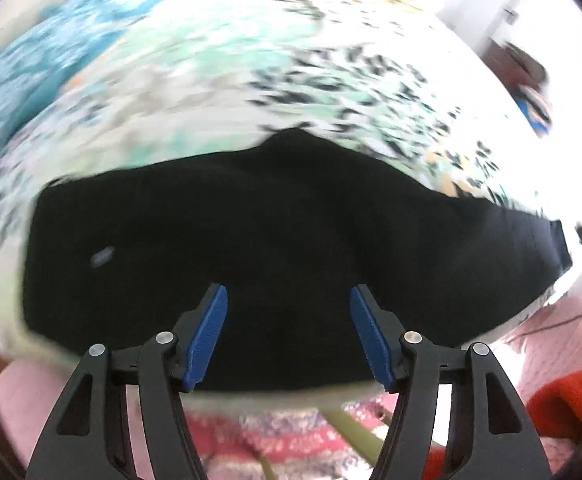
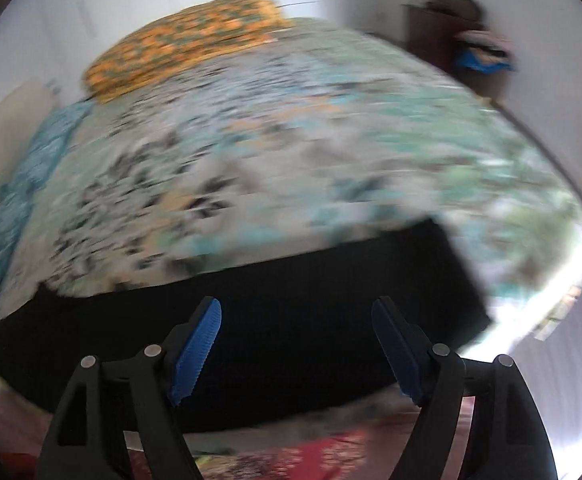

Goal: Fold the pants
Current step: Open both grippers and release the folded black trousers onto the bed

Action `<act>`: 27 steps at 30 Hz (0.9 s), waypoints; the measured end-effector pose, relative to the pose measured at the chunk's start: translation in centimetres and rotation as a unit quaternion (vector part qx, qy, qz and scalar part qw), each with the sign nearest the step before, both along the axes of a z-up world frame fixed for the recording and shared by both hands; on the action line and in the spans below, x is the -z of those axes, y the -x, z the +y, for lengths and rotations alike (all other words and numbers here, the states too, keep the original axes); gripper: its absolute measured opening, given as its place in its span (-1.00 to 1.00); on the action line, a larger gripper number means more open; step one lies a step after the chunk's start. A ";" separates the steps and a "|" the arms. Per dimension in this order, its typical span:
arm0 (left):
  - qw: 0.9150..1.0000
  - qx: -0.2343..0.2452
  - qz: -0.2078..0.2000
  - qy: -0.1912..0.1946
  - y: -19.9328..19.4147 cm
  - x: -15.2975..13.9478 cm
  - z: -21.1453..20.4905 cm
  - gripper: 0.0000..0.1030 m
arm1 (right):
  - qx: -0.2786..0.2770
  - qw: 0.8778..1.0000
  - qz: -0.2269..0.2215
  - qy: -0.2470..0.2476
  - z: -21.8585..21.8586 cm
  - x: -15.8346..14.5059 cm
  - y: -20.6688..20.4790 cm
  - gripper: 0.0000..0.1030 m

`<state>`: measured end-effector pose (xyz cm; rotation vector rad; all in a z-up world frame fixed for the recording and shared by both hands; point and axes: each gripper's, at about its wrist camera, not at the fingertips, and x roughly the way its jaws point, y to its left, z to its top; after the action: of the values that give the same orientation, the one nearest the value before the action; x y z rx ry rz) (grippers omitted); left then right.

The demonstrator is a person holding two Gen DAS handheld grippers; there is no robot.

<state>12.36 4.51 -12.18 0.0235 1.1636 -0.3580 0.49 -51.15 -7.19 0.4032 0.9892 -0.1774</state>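
Black pants (image 1: 271,232) lie on a floral bedspread (image 2: 291,128); both grippers' jaws spread, empty.

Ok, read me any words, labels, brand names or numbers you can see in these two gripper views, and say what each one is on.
None can be read.
The black pants carry a small pale oval mark, possibly a label, too blurred to read.
The patterned bedspread and orange pillow show only print, no lettering.
The left gripper and right gripper bear no markings.
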 end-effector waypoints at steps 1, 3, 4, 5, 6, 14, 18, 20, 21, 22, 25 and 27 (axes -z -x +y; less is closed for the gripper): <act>0.999 0.029 -0.004 -0.020 0.0 1.6 -1.9 0.25 | -0.019 1.000 -0.004 -0.025 2.1 0.6 -1.3 0.51; 0.992 0.085 0.010 -0.092 0.8 4.5 -4.9 -0.09 | -0.060 0.996 -0.009 -0.067 5.9 1.8 -3.1 0.51; 0.982 0.116 0.025 -0.145 1.4 6.3 -6.4 -0.25 | -0.086 0.994 -0.007 -0.074 8.0 2.4 -3.7 0.51; 0.974 0.139 0.016 -0.179 2.6 7.0 -6.8 -0.25 | -0.103 0.992 -0.003 -0.073 9.7 3.0 -3.9 0.51; 0.971 0.151 -0.005 -0.187 3.7 6.6 -6.5 -0.23 | -0.125 0.990 0.002 -0.066 11.5 3.5 -4.1 0.51; 0.985 0.063 0.046 -0.156 3.5 4.4 1.2 0.03 | -0.205 0.976 0.072 0.011 15.0 8.5 -3.0 0.52; 0.995 -0.029 0.031 -0.093 1.2 3.0 4.5 0.35 | -0.202 0.977 0.069 0.004 15.2 8.9 -2.8 0.69; 0.994 -0.077 0.007 -0.083 -0.1 2.8 6.0 0.50 | -0.211 0.975 0.070 0.018 15.6 8.9 -2.9 0.79; 0.992 -0.098 0.002 -0.085 -0.8 3.2 6.8 0.54 | -0.214 0.974 0.074 0.030 15.9 8.7 -3.0 0.79; 0.987 -0.123 0.008 -0.101 -1.6 4.2 7.7 0.53 | -0.209 0.976 0.063 0.027 15.7 8.0 -3.2 0.77; 0.977 -0.165 0.018 -0.132 -2.6 6.3 8.9 0.70 | -0.170 0.985 0.000 0.008 13.4 5.5 -2.4 0.77; 0.975 -0.180 0.023 -0.128 -2.3 6.3 9.5 0.75 | -0.142 0.990 -0.005 0.018 11.1 5.1 -2.5 0.78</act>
<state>14.63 13.97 -18.46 0.0298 1.2273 0.1135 2.99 -40.03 -12.34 0.2257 1.0204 0.0641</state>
